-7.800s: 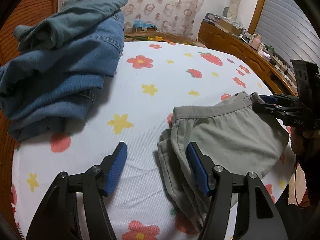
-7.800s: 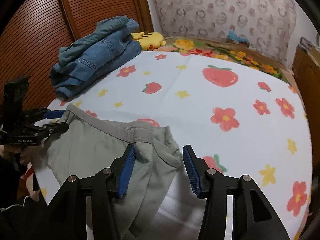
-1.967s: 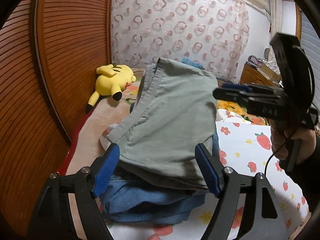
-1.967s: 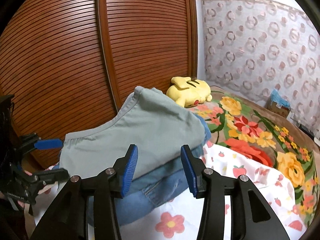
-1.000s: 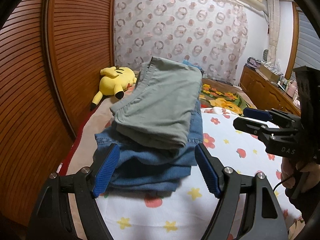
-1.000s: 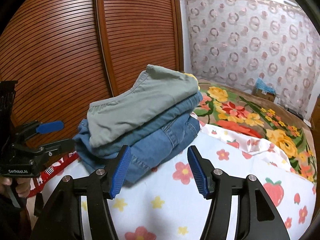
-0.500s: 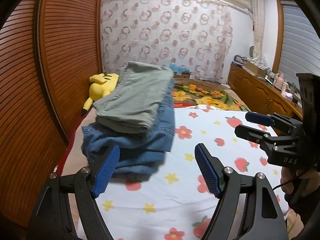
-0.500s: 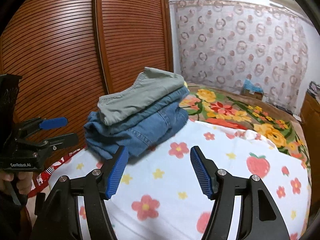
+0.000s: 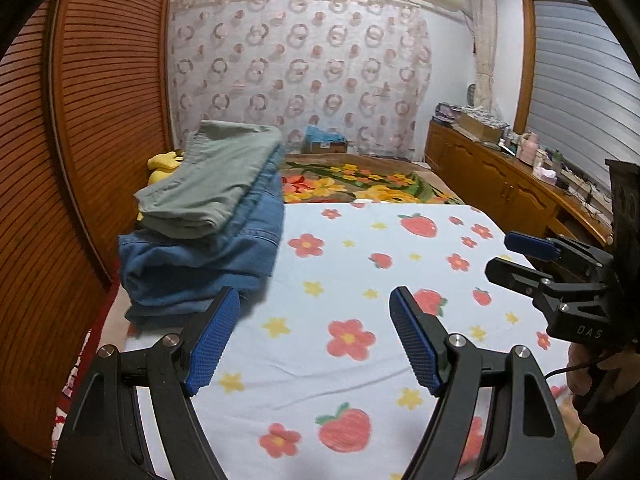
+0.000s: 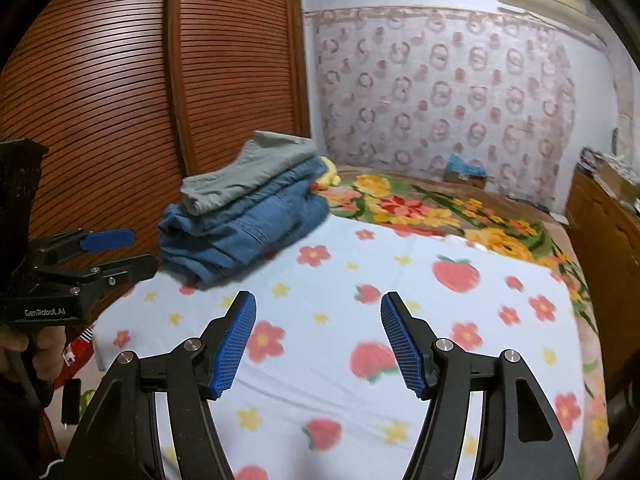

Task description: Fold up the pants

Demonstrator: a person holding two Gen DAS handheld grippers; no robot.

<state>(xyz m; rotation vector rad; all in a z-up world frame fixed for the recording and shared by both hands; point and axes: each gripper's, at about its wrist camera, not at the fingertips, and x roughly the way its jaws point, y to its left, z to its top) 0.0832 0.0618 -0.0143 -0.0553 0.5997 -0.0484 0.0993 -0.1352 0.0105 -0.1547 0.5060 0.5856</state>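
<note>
The folded grey-green pants (image 9: pixel 212 184) lie on top of a stack of folded blue jeans (image 9: pixel 208 256) at the bed's left side, by the wooden wardrobe; they also show in the right wrist view (image 10: pixel 248 176). My left gripper (image 9: pixel 316 336) is open and empty, held back from the stack over the flowered sheet. My right gripper (image 10: pixel 318 338) is open and empty above the sheet. Each gripper shows in the other's view, the right one (image 9: pixel 516 254) and the left one (image 10: pixel 116 252), both open.
A white sheet with flowers and strawberries (image 9: pixel 360 280) covers the bed. A floral blanket (image 9: pixel 360 184) and a yellow plush toy (image 9: pixel 160 164) lie behind the stack. A slatted wooden wardrobe (image 10: pixel 120 100) stands at left, a wooden cabinet (image 9: pixel 500 184) at right.
Both grippers have pulled back from the stack and away from the wardrobe side. The grey-green pants stay on the jeans where they were set down.
</note>
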